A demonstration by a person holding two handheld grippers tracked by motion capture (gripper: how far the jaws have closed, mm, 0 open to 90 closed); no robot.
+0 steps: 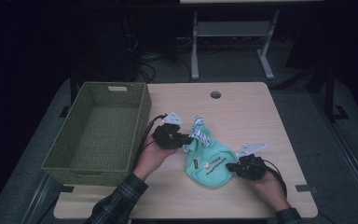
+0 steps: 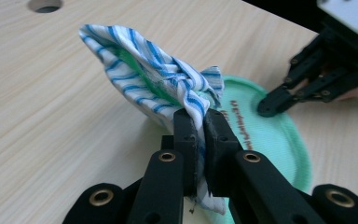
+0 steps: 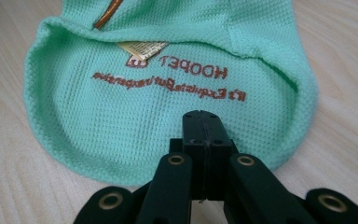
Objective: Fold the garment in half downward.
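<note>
At centre of the high view: small mint-green knit garment with a blue-and-white striped collar (image 1: 208, 158), lying on the light wooden table (image 1: 242, 112), right of the green woven basket (image 1: 98, 130).
Left gripper (image 2: 200, 122): clenched on the striped collar.
Right gripper (image 3: 201, 122): clamped on the mint hem, lower frame.
Handling: likely light, soft, floppy; sags between grips.
Hold points: collar and hem edges, as now.
</note>
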